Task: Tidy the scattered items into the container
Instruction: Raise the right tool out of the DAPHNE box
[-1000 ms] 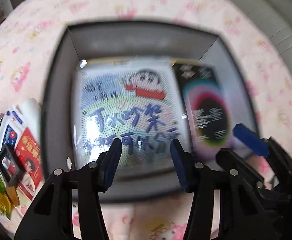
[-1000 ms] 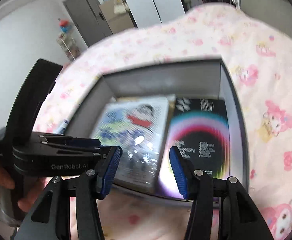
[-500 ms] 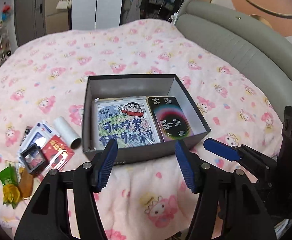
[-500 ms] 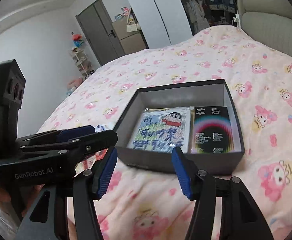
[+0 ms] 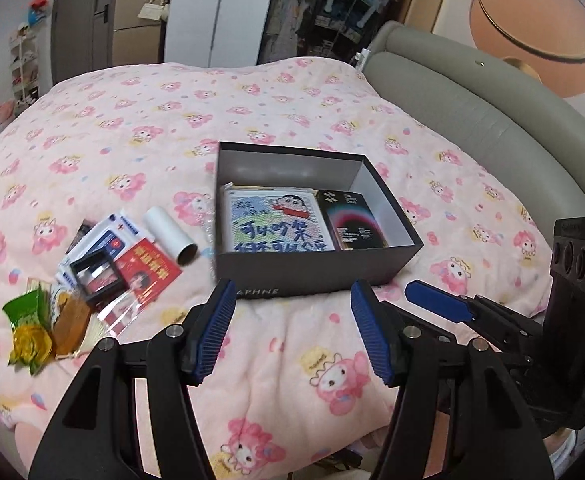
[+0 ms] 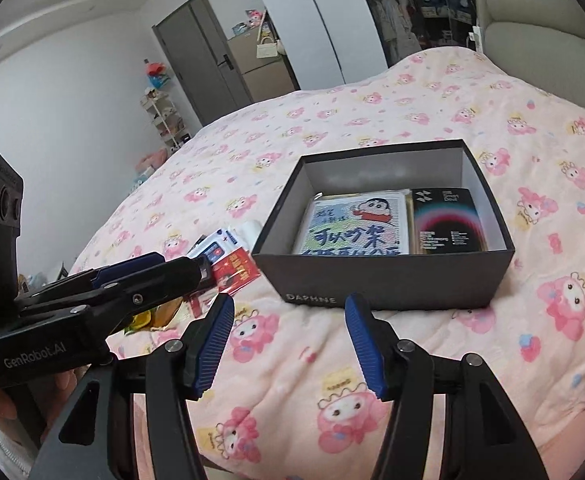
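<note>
Items (image 5: 104,276) wait in a loose heap on the bed (image 5: 292,112), at about nine o'clock from the left gripper (image 5: 292,332) in its own view. The fingers (image 5: 212,336) of this gripper are apart and hold nothing. The right gripper (image 6: 290,340) is the same: its fingers are spread, with only the blanket between them. Both hang low above the bed, a little before the box (image 5: 312,276).

The box stands at twelve o'clock from both grippers, its near wall close to the fingertips. Inside lie already a cartoon packet (image 5: 276,224) and, at its right, touching it, a black carton (image 5: 352,220).

In the heap I see a white roll (image 5: 170,234), a red card (image 5: 148,268), a small black case (image 5: 98,278), blue-white packets (image 5: 108,236) and green and yellow snack bags (image 5: 28,328). They overlap each other, and some are in clear film.

My judgement: all of them are light. The roll is stiff and round, so it may turn away; it is better to close on its middle, across the axis. The case looks rigid and should be taken by two opposite sides. The card and the packets are thin and flat on a soft blanket, so an edge must be caught, and the film may slip. The bags are soft and crinkly; a pinch at the sealed end seems safest.
</note>
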Demonstrator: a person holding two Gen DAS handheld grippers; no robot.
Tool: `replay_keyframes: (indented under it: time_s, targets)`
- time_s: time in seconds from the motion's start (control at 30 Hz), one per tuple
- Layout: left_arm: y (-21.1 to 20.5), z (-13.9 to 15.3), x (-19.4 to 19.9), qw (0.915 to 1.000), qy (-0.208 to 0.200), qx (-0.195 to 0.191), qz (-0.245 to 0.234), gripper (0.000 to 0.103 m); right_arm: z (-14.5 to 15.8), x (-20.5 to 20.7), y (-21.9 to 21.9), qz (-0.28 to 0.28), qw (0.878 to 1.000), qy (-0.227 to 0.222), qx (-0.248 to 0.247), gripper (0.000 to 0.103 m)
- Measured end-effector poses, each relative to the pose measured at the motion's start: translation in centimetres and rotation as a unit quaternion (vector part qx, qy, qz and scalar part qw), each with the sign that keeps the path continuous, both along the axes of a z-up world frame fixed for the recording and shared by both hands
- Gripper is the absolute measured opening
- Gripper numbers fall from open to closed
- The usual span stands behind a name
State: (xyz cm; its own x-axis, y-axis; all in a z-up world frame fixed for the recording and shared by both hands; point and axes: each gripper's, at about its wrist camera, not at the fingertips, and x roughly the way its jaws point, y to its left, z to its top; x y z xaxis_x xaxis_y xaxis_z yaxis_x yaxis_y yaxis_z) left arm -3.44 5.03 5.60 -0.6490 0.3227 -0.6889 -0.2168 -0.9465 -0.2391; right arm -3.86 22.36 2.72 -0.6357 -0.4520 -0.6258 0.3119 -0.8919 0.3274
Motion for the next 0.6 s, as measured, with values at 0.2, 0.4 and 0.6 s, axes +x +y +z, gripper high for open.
replay_keyframes:
  time_s: [0.2, 0.4, 0.6]
  targets:
    - [-2.8, -0.6, 2.1, 0.9998, 0.003, 0.006, 0.017, 0.061, 0.1, 1.2, -2.8, 0.025, 0.999, 0.001, 0.021, 0.054]
    - [-5.6, -2.3, 3.8, 0.9993, -0.006, 0.015, 0.034, 0.061, -1.0, 1.9, -5.8, 0.049, 0.998, -0.011, 0.040, 0.054]
    - [-9.0, -4.8, 5.3, 0.9973, -0.025, 0.032, 0.060, 0.061, -2.9, 2.4, -9.1, 0.075, 0.995, -0.033, 0.060, 0.054]
